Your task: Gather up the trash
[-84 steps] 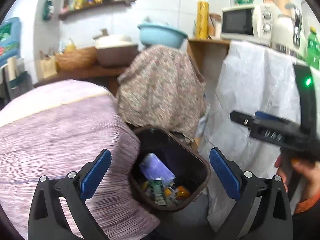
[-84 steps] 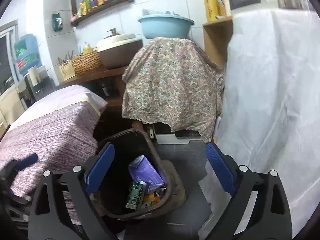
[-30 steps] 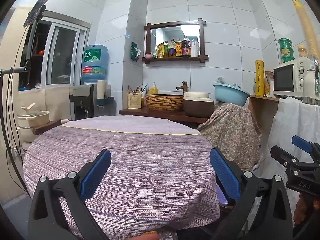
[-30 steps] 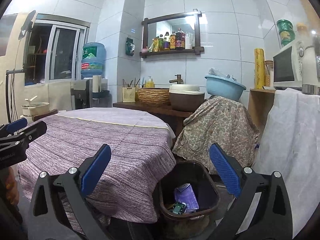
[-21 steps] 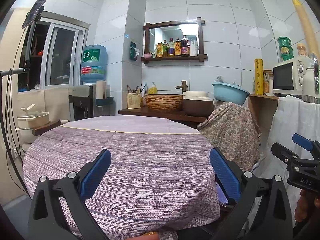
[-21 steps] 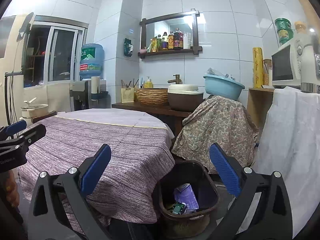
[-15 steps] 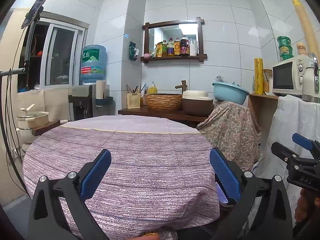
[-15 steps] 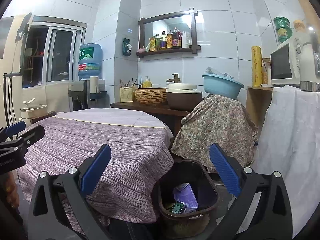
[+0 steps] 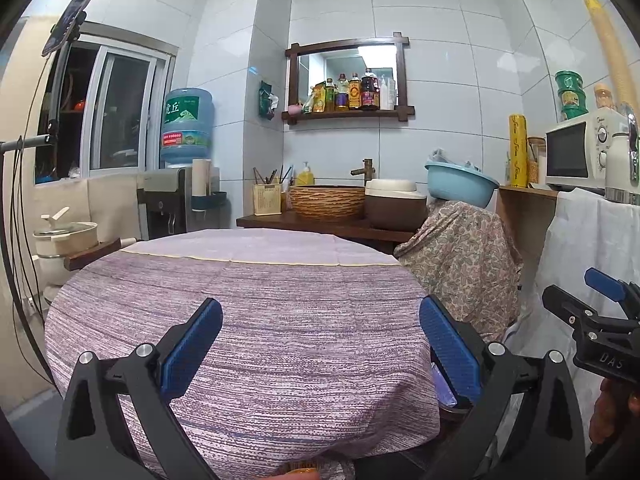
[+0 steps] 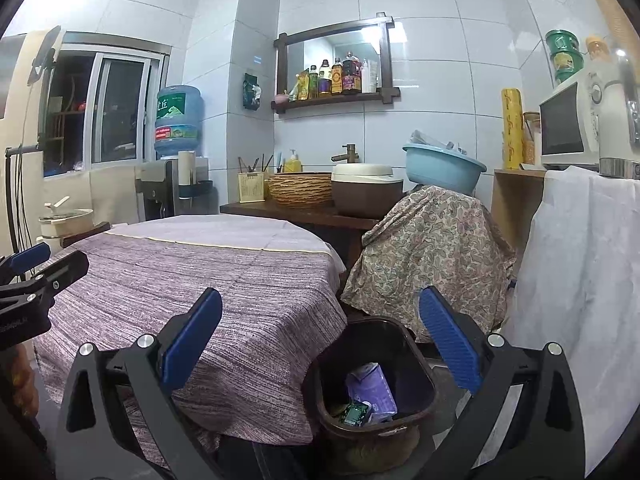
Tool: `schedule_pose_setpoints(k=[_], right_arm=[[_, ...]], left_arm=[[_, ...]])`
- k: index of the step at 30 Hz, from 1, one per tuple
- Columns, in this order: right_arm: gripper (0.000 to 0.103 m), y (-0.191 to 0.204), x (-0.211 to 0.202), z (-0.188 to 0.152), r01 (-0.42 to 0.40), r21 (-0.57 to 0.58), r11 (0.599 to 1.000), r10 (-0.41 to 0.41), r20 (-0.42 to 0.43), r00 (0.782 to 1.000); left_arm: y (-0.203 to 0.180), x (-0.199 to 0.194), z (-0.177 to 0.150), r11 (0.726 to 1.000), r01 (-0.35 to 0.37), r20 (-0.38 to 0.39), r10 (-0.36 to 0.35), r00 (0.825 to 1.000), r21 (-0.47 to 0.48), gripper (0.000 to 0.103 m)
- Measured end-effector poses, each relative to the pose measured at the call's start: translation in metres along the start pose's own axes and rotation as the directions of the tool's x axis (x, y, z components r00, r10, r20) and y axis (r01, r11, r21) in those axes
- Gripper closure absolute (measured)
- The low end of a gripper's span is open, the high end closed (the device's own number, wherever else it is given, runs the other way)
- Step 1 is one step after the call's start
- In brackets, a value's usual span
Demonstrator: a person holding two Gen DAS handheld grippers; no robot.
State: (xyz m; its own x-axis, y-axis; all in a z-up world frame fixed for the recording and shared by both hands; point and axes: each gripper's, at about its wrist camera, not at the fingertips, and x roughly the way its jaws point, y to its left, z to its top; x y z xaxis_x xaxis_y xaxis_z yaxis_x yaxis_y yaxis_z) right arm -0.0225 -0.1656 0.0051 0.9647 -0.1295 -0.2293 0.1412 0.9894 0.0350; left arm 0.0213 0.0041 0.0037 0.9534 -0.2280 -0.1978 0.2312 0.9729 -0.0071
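1. Both grippers have risen from the bin to table height since the earliest frames.
2. Left gripper and right gripper gape wide, empty.
3. Trash lies in the brown bin beside the table.

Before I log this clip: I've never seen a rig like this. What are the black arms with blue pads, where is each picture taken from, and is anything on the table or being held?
There is no robot here. A person holds one two-finger gripper in each hand, and each gripper carries a wide-angle camera looking forward along its fingers. One picture is from the left gripper, the other from the right gripper; the blue pads are the fingertips. Both stand open and hold nothing. Each camera also catches the other gripper at its edge. The round table shows only its purple cloth, nothing on it. Beside it on the floor, the brown trash bin already holds a purple packet and other wrappers.
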Motion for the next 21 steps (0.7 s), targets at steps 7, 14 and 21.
schedule_pose_setpoints(k=[7,14,21], right_arm=[[0.006,-0.0015,0.0010,-0.0018,0.000,0.002,1.000,0.000,-0.003,1.000],[0.006,-0.0044,0.0026,-0.0036,0.000,0.007,1.000,0.000,-0.009,1.000],[0.006,-0.0061,0.0039,-0.0056,0.003,0.011,1.000,-0.003,-0.017,1.000]], left_arm=[[0.0015,0.0008,-0.0011,1.000,-0.005,-0.005,0.005,1.000,-0.003,0.005],[0.0002,0.0018,-0.0013,1.000,-0.006,-0.009,0.006,1.000,0.003,0.005],[0.0002,0.0028,-0.0010,1.000,-0.005,-0.015,0.005,1.000,0.006,0.005]])
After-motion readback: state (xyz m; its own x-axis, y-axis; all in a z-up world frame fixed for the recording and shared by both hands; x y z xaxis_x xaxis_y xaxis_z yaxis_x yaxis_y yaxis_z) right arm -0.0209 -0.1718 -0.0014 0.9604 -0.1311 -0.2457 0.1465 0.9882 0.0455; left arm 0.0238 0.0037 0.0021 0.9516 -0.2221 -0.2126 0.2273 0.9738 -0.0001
